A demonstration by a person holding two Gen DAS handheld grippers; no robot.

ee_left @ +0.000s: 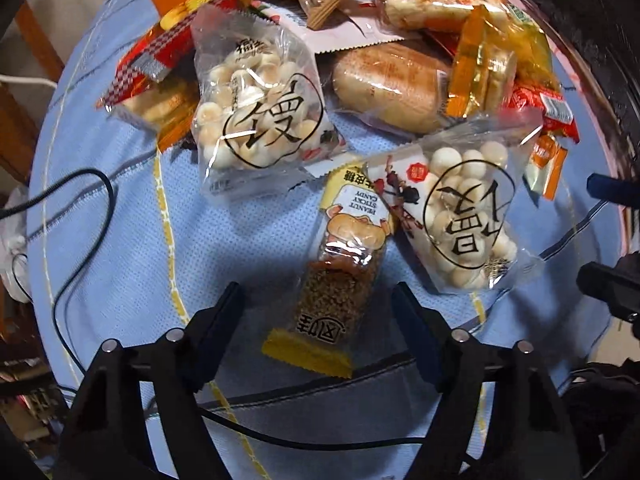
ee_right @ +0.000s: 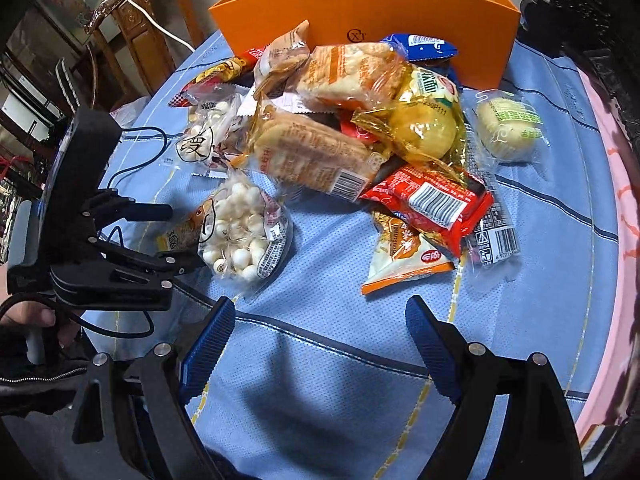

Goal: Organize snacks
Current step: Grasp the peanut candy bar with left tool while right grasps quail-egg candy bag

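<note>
On a table draped in blue cloth (ee_left: 120, 208), the left gripper (ee_left: 316, 304) points straight down over a peanut candy bar (ee_left: 340, 276), its jaws spread either side of the wrapper's sesame-coated lower half, the pads not visibly pressing it. A clear bag of round white biscuits (ee_left: 464, 216) overlaps the bar's right edge. Further right, the right gripper (ee_right: 320, 320) hangs wide open above bare cloth, short of the snack pile (ee_right: 360, 128) heaped before an orange box (ee_right: 400, 20).
</note>
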